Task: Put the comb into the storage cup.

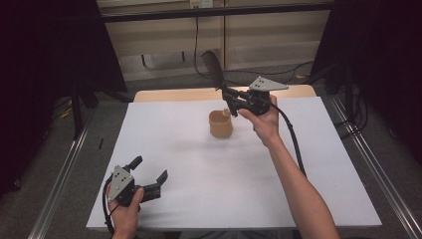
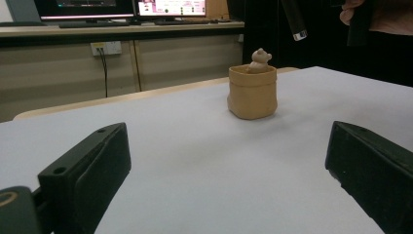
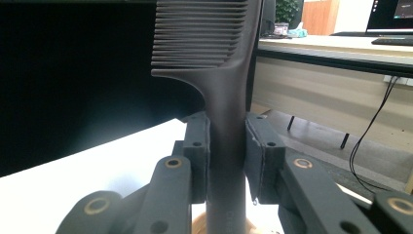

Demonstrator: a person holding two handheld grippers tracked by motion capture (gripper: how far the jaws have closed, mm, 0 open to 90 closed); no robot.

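On the white table (image 1: 199, 189) a tan cup (image 1: 220, 124) stands toward the far middle, upright, with a small bear figure (image 2: 259, 58) peeping over its rim. The right gripper (image 1: 230, 99) is held up in the air just beyond and above the cup, its jaws clamped on the handle of a dark comb (image 1: 214, 67). In the right gripper view the comb (image 3: 221, 73) stands upright between the two jaws, teeth at the top pointing left. The left gripper (image 1: 149, 175) lies low at the near left corner of the table, well apart from the cup, its jaws spread wide with nothing between them; in the left gripper view the cup (image 2: 252, 92) sits ahead between the two parted jaws, farther up the table.
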